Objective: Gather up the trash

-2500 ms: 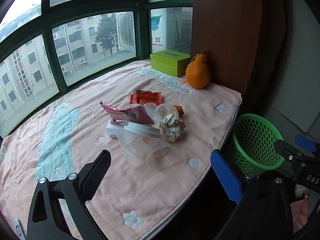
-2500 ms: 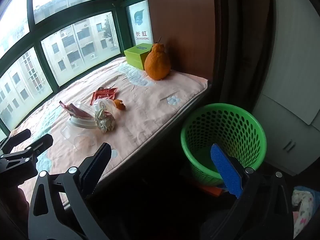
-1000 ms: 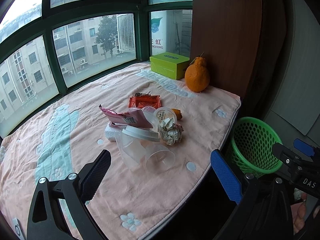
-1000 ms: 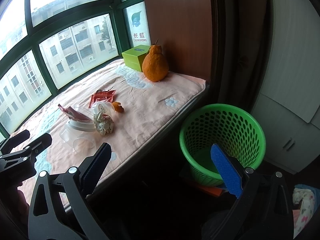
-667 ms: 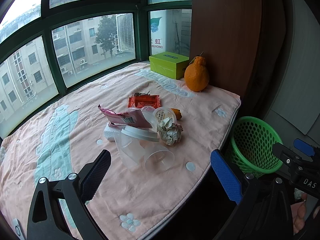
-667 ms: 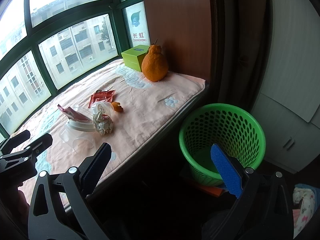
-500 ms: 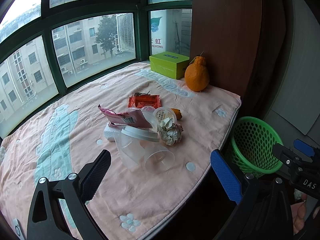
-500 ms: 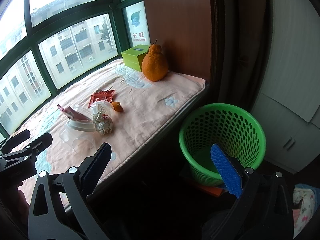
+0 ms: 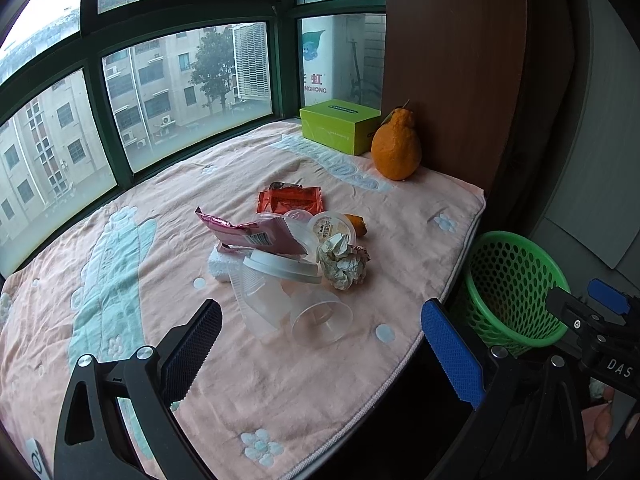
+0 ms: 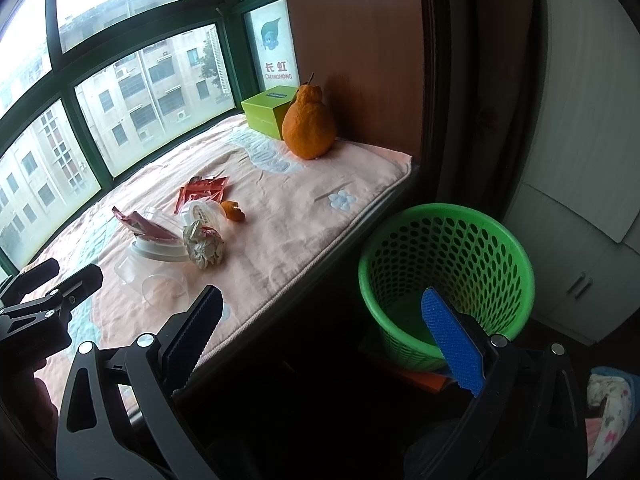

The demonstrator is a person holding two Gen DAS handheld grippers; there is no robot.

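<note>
A heap of trash lies mid-blanket: clear plastic cups [image 9: 296, 304], a white lid [image 9: 282, 266], a crumpled paper ball [image 9: 342, 262], a pink wrapper [image 9: 256, 234], a red wrapper [image 9: 290, 199], a small sealed cup [image 9: 332, 227] and an orange peel [image 9: 358, 224]. The same cups [image 10: 154, 276] and paper ball [image 10: 202, 246] show in the right wrist view. My left gripper [image 9: 320, 344] hangs open just short of the cups, holding nothing. My right gripper [image 10: 320, 332] is open and empty, off the bed's edge beside the green mesh basket [image 10: 446, 280].
The pink flowered blanket [image 9: 120, 280] covers a window-side platform. At its far corner stand a green box [image 9: 338, 126] and a large orange fruit [image 9: 396, 146] against a brown panel. The basket [image 9: 516, 284] sits on the floor at the right. White cabinets are behind it.
Both views have shifted slightly: the trash heap sits a little farther from the left gripper than 2.5 s ago. Both grippers stayed open and empty.
</note>
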